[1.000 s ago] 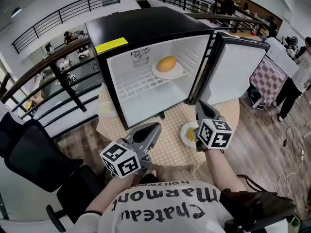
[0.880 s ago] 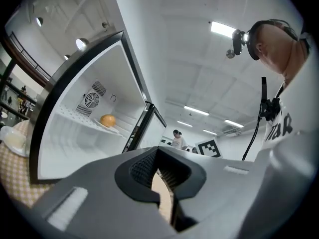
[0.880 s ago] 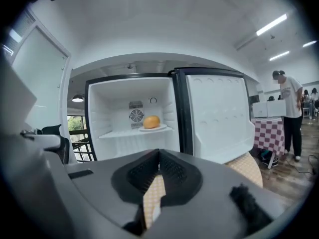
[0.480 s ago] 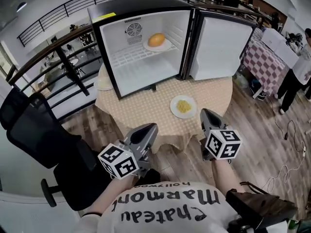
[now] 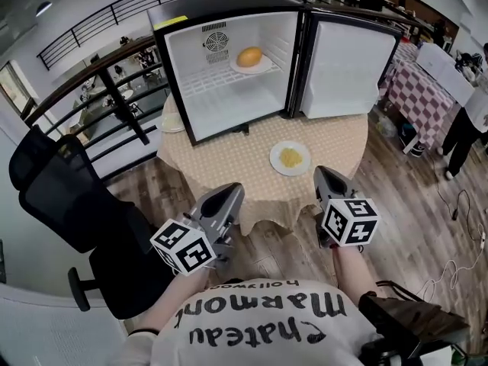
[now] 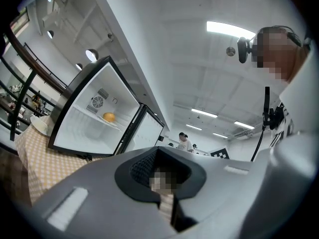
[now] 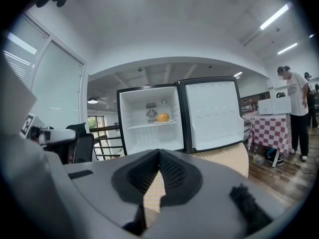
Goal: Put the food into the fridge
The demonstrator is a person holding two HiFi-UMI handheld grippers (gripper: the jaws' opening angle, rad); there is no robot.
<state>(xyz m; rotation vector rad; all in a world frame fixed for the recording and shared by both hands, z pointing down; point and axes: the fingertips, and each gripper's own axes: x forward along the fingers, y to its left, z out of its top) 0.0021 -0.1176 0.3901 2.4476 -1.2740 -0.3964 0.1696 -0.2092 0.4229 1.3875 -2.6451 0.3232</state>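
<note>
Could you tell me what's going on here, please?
A person stands a little back from a round table, holding the left gripper and the right gripper, both shut and empty. On the table a small fridge stands with its door wide open. One round orange food item is on the fridge shelf. A plate of yellow food sits on the table, not yet put away.

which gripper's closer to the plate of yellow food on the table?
Right. The right gripper sits just below-right of the plate in the head view; the left gripper is farther off, down to its left.
</note>
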